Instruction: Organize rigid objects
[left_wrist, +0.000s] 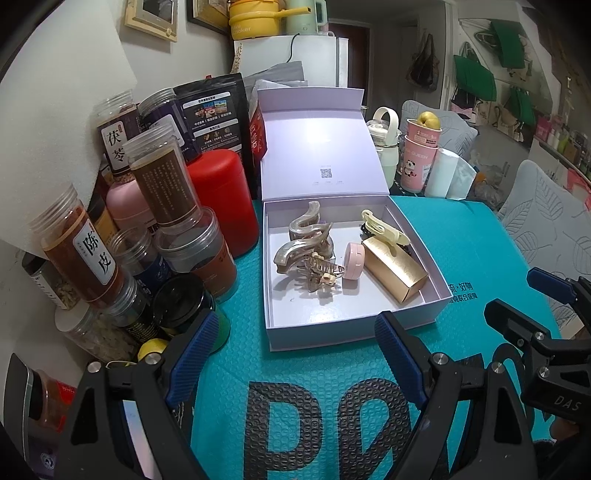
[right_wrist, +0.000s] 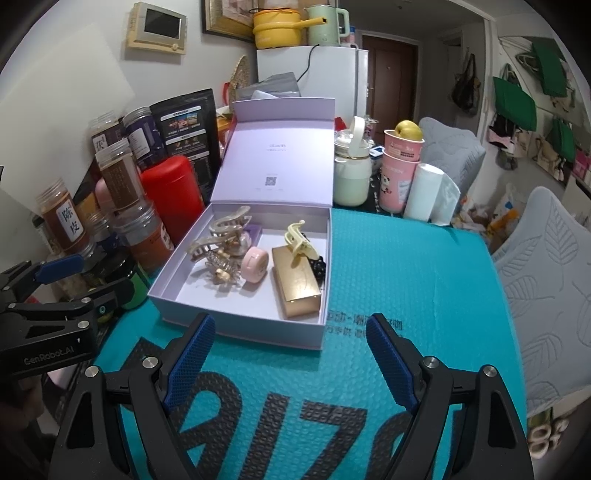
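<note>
A lavender gift box (left_wrist: 343, 334) (right_wrist: 236, 330) sits open on the teal mat, its lid standing upright behind it. Inside lie several beige hair claws (left_wrist: 303, 243) (right_wrist: 221, 236), a round pink case (left_wrist: 354, 263) (right_wrist: 255, 264), a gold box (left_wrist: 395, 269) (right_wrist: 297, 286) and a cream clip (left_wrist: 384, 227) (right_wrist: 299, 240). My left gripper (left_wrist: 295, 354) is open and empty, just in front of the box. My right gripper (right_wrist: 290, 354) is open and empty, also in front of the box. The right gripper's fingers (left_wrist: 517, 325) show at the right edge of the left wrist view.
Several jars (left_wrist: 85, 254) and a red canister (left_wrist: 221, 199) crowd the left of the box. Behind stand a mint pot (right_wrist: 351, 173), pink cups (right_wrist: 399, 177) holding a yellow fruit, and a white roll (right_wrist: 423, 192). The teal bubble mat (right_wrist: 406, 277) stretches to the right.
</note>
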